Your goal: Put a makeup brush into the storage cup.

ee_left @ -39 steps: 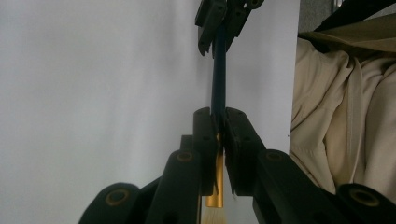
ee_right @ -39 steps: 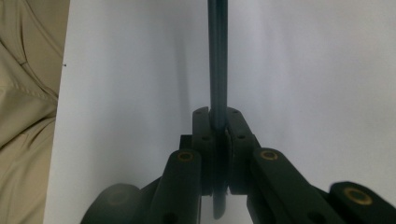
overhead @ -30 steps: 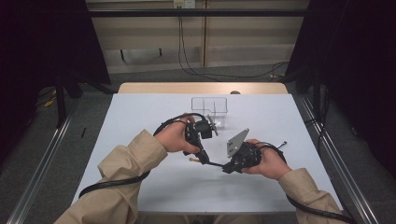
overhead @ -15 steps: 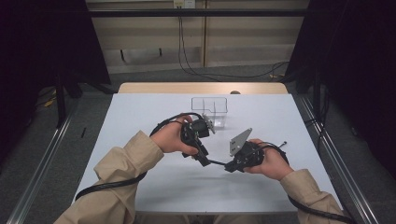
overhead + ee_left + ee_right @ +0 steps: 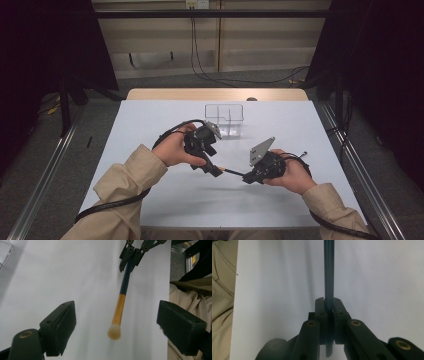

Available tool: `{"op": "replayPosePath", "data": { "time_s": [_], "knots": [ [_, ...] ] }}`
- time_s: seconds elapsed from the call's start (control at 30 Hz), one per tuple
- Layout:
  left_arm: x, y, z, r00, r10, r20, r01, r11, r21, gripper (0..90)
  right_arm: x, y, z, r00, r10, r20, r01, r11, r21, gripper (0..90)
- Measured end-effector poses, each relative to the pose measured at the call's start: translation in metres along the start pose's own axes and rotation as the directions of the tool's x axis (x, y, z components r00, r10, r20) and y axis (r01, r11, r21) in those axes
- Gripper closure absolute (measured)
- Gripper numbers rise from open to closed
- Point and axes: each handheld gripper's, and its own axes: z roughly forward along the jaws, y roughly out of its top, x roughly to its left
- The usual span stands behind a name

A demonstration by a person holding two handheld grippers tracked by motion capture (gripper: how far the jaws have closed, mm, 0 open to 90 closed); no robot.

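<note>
Right gripper (image 5: 248,178) clamped on the dark handle of a small brush (image 5: 119,305), held above the white table (image 5: 150,125) and pointed toward the left gripper (image 5: 216,170). Left gripper's jaws spread wide on both sides of the bristle tip, probably not touching it. Clear box (image 5: 224,119) farther back on the table.

I am working at a white-topped table (image 5: 150,120) with a wooden far edge. Grey floor (image 5: 100,107) is lying around it, cables (image 5: 210,75) trailing before a pale wall (image 5: 165,45), dark curtains (image 5: 45,45) flanking.
</note>
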Motion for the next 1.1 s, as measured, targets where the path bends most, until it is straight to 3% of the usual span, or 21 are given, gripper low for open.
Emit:
{"op": "replayPosePath", "data": {
  "time_s": [0.13,0.3,0.53,0.7,0.77,0.8,0.87,0.97,1.0,1.03,1.07,1.1],
  "knots": [
    [0.001,-0.006,-0.001,0.9996,-0.024,-0.016,0.024,0.9991,-0.036,13.6,-0.001,-0.002,-0.001,0.9999,0.013,0.004,-0.013,1.0,-0.013,85.2],
    [0.0,-0.011,-0.003,0.9996,-0.014,-0.024,0.013,0.9984,-0.055,12.8,-0.001,-0.003,-0.003,0.9996,0.028,0.005,-0.028,0.999,-0.046,85.2],
    [0.0,-0.017,-0.007,0.9988,-0.003,-0.05,-0.004,0.9882,-0.153,11.3,-0.001,-0.003,-0.002,0.9994,0.036,0.0,-0.035,0.998,-0.057,85.2],
    [0.0,-0.023,-0.01,0.998,-0.013,-0.062,-0.003,0.9656,-0.26,9.0,-0.001,-0.004,-0.003,0.9989,0.047,0.008,-0.046,0.996,-0.079,85.2],
    [0.001,-0.024,-0.011,0.9979,-0.013,-0.063,-0.005,0.9625,-0.271,8.6,0.0,-0.004,-0.004,0.9986,0.052,0.009,-0.051,0.995,-0.088,85.2],
    [0.001,-0.026,-0.01,0.9974,-0.011,-0.071,-0.011,0.9543,-0.299,8.1,0.0,-0.004,-0.004,0.9981,0.06,0.013,-0.059,0.995,-0.087,85.2],
    [0.001,-0.028,-0.01,0.9968,-0.012,-0.08,-0.015,0.946,-0.324,6.0,-0.001,-0.005,-0.005,0.998,0.063,0.009,-0.062,0.993,-0.1,85.2],
    [0.001,-0.032,-0.01,0.9963,-0.027,-0.081,-0.005,0.9278,-0.373,5.2,-0.001,-0.004,-0.006,0.9978,0.065,0.011,-0.063,0.992,-0.111,85.2],
    [0.001,-0.032,-0.01,0.9963,-0.027,-0.081,-0.005,0.9278,-0.373,5.0,-0.001,-0.004,-0.006,0.9978,0.065,0.011,-0.063,0.992,-0.111,85.2],
    [0.001,-0.034,-0.01,0.9958,-0.043,-0.081,0.007,0.9122,-0.41,4.9,-0.001,-0.004,-0.007,0.9976,0.068,0.015,-0.066,0.991,-0.115,85.2],
    [0.002,-0.035,-0.01,0.9955,-0.05,-0.081,0.011,0.9053,-0.425,4.5,-0.001,-0.003,-0.007,0.9975,0.069,0.015,-0.067,0.991,-0.118,85.2],
    [0.002,-0.035,-0.01,0.9955,-0.05,-0.081,0.011,0.9053,-0.425,3.8,-0.001,-0.003,-0.007,0.9975,0.069,0.015,-0.067,0.991,-0.118,85.2]
  ]
}}
